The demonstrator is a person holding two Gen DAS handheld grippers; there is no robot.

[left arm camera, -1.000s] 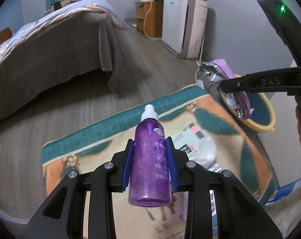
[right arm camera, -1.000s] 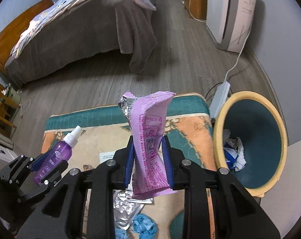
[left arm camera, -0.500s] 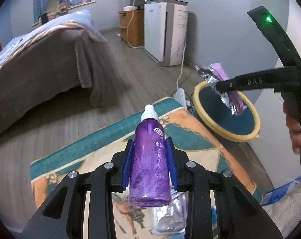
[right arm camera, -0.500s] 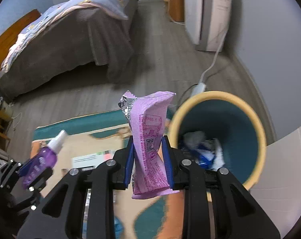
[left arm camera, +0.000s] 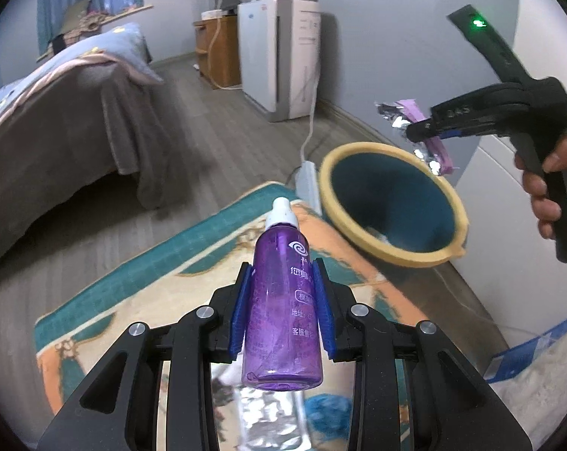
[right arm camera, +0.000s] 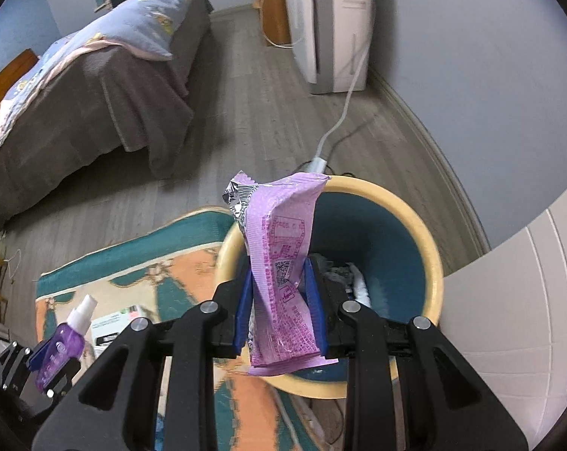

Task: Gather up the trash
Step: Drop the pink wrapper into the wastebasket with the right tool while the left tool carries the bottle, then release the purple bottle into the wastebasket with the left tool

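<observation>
My left gripper (left arm camera: pixel 283 297) is shut on a purple spray bottle (left arm camera: pixel 283 312) with a white cap, held upright above a patterned rug (left arm camera: pixel 140 293). My right gripper (right arm camera: pixel 277 300) is shut on a pink foil-lined wrapper (right arm camera: pixel 283 263), which hangs over the open mouth of a yellow-rimmed teal bin (right arm camera: pixel 430 251). Crumpled trash (right arm camera: pixel 354 282) lies at the bin's bottom. In the left wrist view the bin (left arm camera: pixel 358 165) stands off the rug's far corner, with the right gripper (left arm camera: pixel 415 133) and wrapper (left arm camera: pixel 407 109) above its far rim. The left gripper (right arm camera: pixel 54 360) and bottle (right arm camera: pixel 63 345) show at the right wrist view's lower left.
A bed with a grey blanket (left arm camera: pixel 69 131) fills the left. A white appliance (left arm camera: pixel 283 56) stands against the far wall, its cable running to a power strip (left arm camera: pixel 306 180) beside the bin. Foil and blue scraps (left arm camera: pixel 328 409) lie on the rug. White furniture (right arm camera: pixel 527 300) rises to the right.
Both grippers have travelled toward the bin with their loads. The wrapper, earlier over the rug, now hangs above the bin's mouth. The bottle has drawn closer to the bin.
</observation>
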